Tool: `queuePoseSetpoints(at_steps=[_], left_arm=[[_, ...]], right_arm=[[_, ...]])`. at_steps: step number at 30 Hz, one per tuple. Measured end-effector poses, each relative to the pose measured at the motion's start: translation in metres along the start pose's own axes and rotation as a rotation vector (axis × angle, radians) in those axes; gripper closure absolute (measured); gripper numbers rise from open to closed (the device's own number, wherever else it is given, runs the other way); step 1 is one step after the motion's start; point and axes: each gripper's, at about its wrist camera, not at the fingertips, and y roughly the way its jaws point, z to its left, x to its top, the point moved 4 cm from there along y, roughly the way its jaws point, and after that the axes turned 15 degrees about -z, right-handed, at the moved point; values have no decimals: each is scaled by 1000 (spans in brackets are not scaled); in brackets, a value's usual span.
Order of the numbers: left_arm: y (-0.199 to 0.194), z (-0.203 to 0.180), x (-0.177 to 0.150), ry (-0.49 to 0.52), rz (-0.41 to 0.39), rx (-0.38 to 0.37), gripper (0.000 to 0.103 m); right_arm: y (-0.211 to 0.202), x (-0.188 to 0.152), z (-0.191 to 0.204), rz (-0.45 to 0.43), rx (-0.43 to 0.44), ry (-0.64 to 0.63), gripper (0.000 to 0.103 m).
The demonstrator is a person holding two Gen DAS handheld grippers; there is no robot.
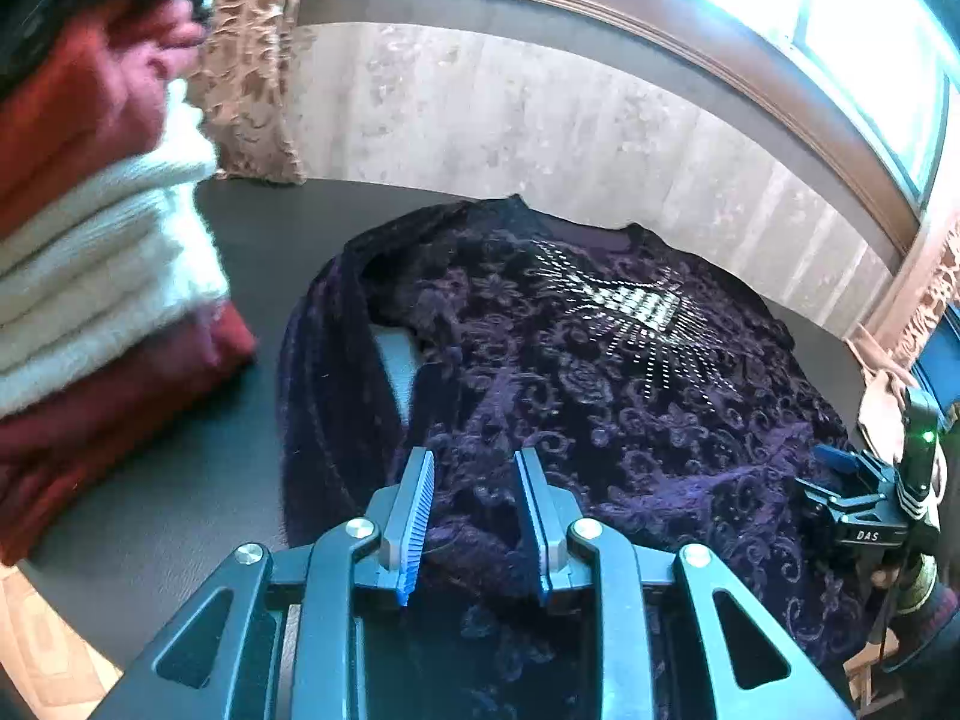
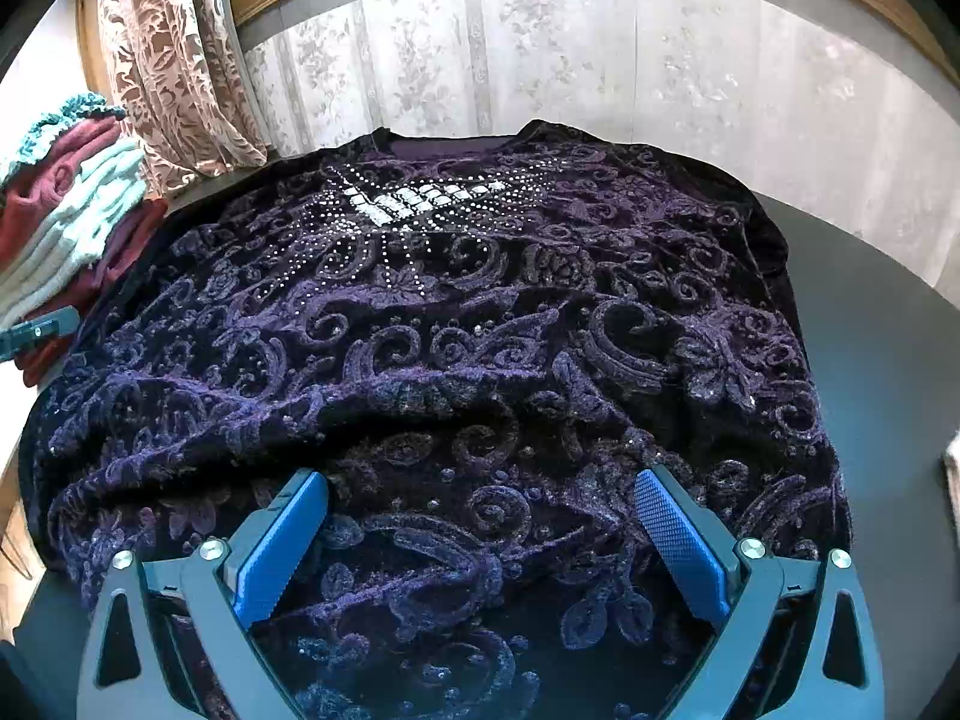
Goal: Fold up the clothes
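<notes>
Left gripper (image 1: 474,468): jaws stood part open, narrow gap, ribbed blue pads (image 1: 417,516) facing each other, nothing pinched between them; fabric lay under and ahead of tips. Right gripper (image 2: 480,486): jaws spread wide, textured blue pads (image 2: 675,531) angled outward, fabric beneath and between them, not clamped. In left wrist view right gripper sat low, off to right of left jaws, well apart. Hands not visible.

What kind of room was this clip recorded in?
Probably a room in a home, by a window: patterned wallpaper, a lace curtain beside a wood-framed window, and a stack of folded knitwear next to a purple velvet top on a dark table.
</notes>
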Motion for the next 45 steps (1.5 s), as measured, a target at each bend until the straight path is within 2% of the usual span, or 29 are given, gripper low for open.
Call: queuePoseSetpoints(at_steps=[2,6,7,11,13,17,22,28,31,33,35,39,40,43,45], left_arm=[[15,-13,1,58,17,-26,76],[61,-35,3,226,106,-10,76],[68,-35,4,232,112,-8,76],[93,-30,9,218,120,-6,74],[105,-28,11,211,124,-5,69],[130,-24,15,198,132,-2,65],[132,-23,25,176,167,-29,55],[132,-22,37,148,209,-63,53],[132,-22,43,135,231,-80,56],[132,-21,47,126,245,-91,57],[133,-21,51,117,260,-102,57],[146,-30,34,246,327,-88,57],[149,-32,30,280,344,-84,52],[148,-26,28,239,300,-112,51],[145,-27,24,243,255,-119,50]], right_arm=[[0,0,0,0,-1,0,0],[0,-1,1,0,-4,1,0],[0,-1,0,-1,-3,2,0],[0,0,0,-2,-1,6,0],[0,0,-1,-2,-3,4,0],[0,0,0,1,-5,1,0],[-2,0,1,10,6,0,0],[-40,-3,6,30,57,-84,0],[-72,-4,19,18,172,-68,0],[-83,-7,35,37,262,-80,0],[-80,-14,50,73,285,-121,0],[-63,-33,66,169,304,-170,0],[-61,-39,70,196,306,-197,0],[-72,-57,71,263,306,-315,0],[-81,-64,65,289,302,-315,0]])
